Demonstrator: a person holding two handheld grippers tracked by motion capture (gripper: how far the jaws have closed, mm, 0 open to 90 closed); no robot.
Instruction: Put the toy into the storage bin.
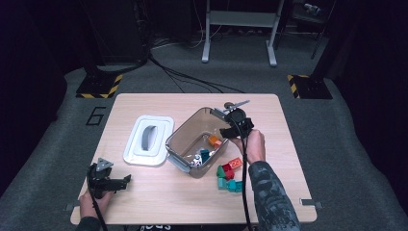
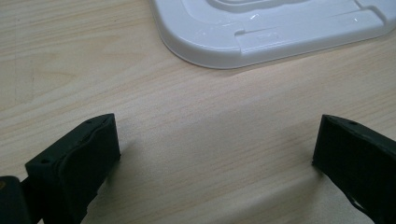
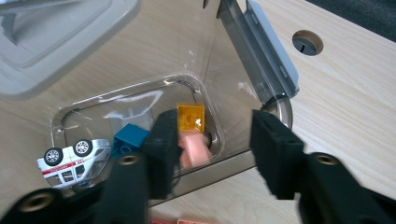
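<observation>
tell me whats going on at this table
A person is moving toy bricks into a clear plastic bin with two handheld grippers. The right gripper hangs over the bin with its jaws apart and nothing pressed between them; an orange brick, a pink brick, a blue brick and a white toy car lie inside. The left gripper rests open near the white lid. Red and green bricks wait outside.

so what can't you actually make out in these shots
- Pink block in the clear bin: right gripper view, partly behind the right claw; the jaws stand apart with nothing between them.
- Toy car: its lower end sits behind the claw body; in the high view it is too small to read.
- White lid: left gripper view, cut off by the top edge.
- Loose blocks beside the bin: high view, too small to count.
</observation>
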